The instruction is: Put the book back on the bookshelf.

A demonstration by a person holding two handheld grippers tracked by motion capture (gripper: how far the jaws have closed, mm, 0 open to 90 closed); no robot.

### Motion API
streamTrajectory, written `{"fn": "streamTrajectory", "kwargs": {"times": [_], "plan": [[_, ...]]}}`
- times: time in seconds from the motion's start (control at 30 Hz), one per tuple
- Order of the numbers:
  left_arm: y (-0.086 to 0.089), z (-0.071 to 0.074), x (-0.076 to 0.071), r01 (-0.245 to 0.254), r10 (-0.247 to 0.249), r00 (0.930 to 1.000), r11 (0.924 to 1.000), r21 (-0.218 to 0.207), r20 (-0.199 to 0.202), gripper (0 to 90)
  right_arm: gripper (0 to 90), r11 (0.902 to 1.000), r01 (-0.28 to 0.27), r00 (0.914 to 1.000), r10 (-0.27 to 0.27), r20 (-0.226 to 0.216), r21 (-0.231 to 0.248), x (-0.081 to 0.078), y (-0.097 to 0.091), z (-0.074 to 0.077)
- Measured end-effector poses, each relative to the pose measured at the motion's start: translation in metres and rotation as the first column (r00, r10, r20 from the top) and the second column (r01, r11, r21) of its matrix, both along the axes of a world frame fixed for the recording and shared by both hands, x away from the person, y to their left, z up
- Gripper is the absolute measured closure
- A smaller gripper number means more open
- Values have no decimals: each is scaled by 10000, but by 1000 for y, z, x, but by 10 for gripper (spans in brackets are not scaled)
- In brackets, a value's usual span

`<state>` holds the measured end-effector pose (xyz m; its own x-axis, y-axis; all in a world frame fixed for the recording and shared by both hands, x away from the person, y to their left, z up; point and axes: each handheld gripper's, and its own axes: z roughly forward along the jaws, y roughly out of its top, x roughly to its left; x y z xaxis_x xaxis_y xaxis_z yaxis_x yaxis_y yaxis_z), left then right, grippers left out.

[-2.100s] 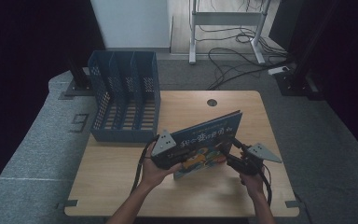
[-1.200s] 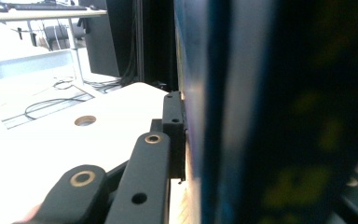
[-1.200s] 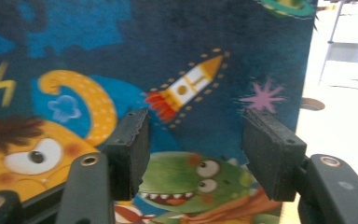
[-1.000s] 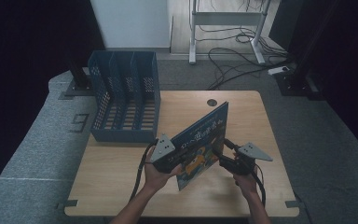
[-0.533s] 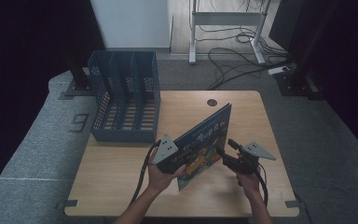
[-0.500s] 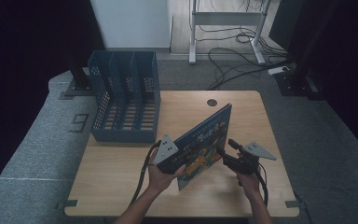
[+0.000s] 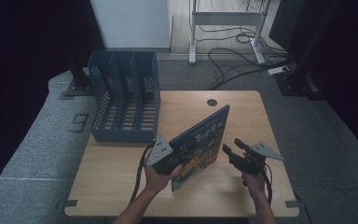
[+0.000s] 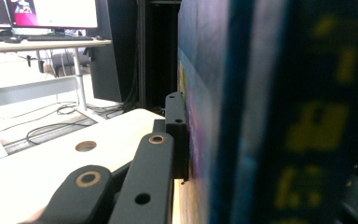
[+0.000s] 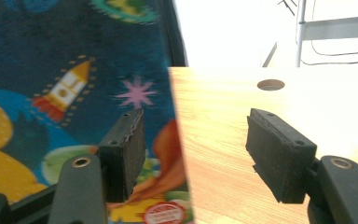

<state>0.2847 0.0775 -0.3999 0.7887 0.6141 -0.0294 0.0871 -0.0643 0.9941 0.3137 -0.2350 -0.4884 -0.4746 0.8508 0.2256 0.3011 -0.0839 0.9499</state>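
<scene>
Standing the picture book [image 7: 200,144] upright, the left gripper [image 7: 168,158] clamps it while the right gripper [image 7: 230,150], jaws apart, waits beside; next, the file rack [image 7: 123,95].

Book [image 8: 279,116] blurred and cut off up close, cover lettering unreadable (yellow smears), far jaw hidden behind it

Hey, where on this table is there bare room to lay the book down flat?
Bare wood lies on the table between the file rack and the far right corner, around the cable hole, and along the near left edge below the rack. The near middle is crowded: the left gripper clamps the book upright, and the right gripper stands open beside it.
</scene>
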Motion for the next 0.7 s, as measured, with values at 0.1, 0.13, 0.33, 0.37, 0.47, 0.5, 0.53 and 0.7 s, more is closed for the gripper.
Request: {"fn": "streamTrajectory", "kwargs": {"times": [0.1,0.13,0.33,0.37,0.47,0.5,0.53,0.7], "plan": [[9,4,0,-211,210,9998,9997,-132,-42,822,368,10000,86,10000,-86,22,25,0,-2,0],[13,6,0,-298,298,9996,9994,-166,-17,822,368,10000,84,10000,-84,7,11,0,-3,0],[26,16,-3,-484,483,9988,9986,-198,-38,821,370,9999,110,9999,-110,-78,-46,1,-4,-1],[27,18,-3,-500,499,9987,9986,-198,-27,821,370,9999,114,9999,-115,-89,-35,1,-4,-2],[30,22,-5,-523,524,9986,9985,-189,17,821,369,9999,84,9999,-85,-131,-67,1,-4,-4],[31,24,-5,-553,554,9985,9983,-201,36,821,369,9999,74,9998,-76,-189,-94,2,-4,-4],[33,26,-6,-566,567,9984,9982,-193,42,821,369,9999,75,9997,-77,-212,-84,2,-4,-5],[39,35,-8,-686,692,9974,9972,-284,201,822,370,9999,34,9994,-40,-347,-167,3,-4,-8]]}}
